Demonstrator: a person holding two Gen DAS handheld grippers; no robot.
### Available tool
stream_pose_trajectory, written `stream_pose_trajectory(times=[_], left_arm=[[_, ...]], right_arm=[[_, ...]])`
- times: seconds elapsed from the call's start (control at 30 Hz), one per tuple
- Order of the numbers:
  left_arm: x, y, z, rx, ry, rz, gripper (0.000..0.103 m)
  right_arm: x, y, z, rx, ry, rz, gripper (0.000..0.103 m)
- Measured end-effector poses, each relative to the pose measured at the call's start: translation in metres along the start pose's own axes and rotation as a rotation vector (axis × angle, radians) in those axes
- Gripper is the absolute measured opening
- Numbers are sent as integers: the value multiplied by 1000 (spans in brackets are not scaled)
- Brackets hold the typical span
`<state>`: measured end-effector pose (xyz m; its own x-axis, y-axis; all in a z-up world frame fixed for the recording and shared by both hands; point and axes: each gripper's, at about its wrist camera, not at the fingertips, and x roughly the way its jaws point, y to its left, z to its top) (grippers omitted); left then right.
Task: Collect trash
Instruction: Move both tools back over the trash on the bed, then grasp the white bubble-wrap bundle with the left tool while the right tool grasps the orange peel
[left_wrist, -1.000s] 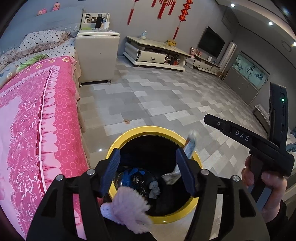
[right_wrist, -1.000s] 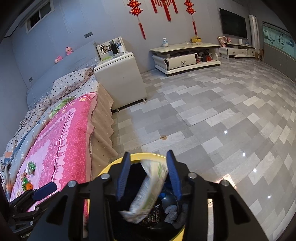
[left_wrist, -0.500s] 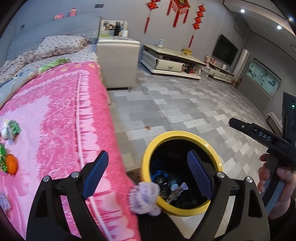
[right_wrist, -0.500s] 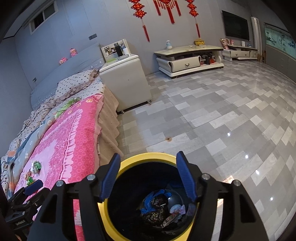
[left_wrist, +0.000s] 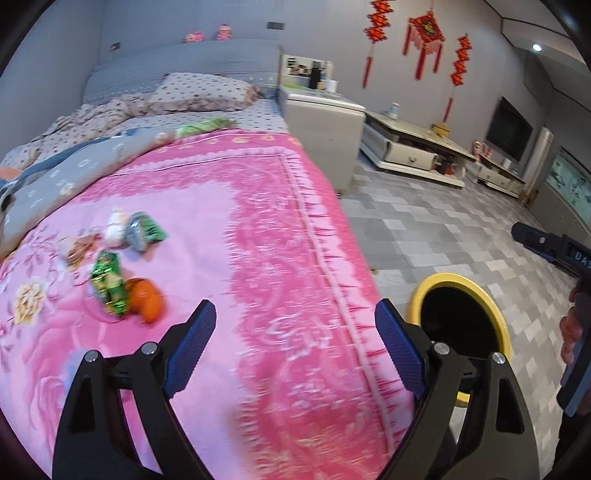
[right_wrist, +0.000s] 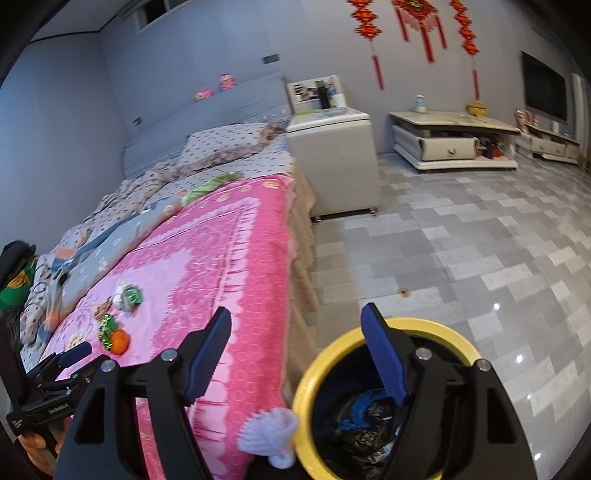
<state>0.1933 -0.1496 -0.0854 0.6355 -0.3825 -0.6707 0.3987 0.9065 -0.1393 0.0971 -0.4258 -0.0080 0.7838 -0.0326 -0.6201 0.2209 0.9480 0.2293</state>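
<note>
Now empty left claw (left_wrist: 291, 345), wrappers (left_wrist: 109, 282) on bed (left_wrist: 280, 229)

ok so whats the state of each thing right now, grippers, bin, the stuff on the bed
left gripper: open, jaws just opened, nothing between them
right gripper: open, jaws just opened, nothing between them
bin: upright, no lid, trash inside
green wrappers: lying on the pink blanket
orange: on the blanket, against a wrapper
drawer: closed
</note>
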Motion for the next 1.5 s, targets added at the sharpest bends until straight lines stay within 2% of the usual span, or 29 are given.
stream_pose_trajectory(times=[0.1,0.3,0.53,1.0,1.17,1.37,1.43,1.5], left_arm=[[-8,36,-9,-26,2,70,84],[-25,96,-27,-95,-1,159,84],[-32,147,-46,-166,9,224,84],[-3,189,-69,-262,49,228,84],[9,199,-75,-280,65,211,81],[17,206,-78,-299,65,170,70],[20,207,-80,-303,68,148,61],[21,208,-82,-307,62,142,59]], right_arm=[[7,31,3,-52,8,48,73],[21,84,8,-135,26,100,73],[45,148,-1,-261,72,151,73],[127,250,-29,-476,250,334,73],[165,273,-44,-527,342,361,73],[202,298,-56,-569,420,375,72],[211,304,-59,-574,452,387,70],[219,311,-63,-601,465,386,65]])
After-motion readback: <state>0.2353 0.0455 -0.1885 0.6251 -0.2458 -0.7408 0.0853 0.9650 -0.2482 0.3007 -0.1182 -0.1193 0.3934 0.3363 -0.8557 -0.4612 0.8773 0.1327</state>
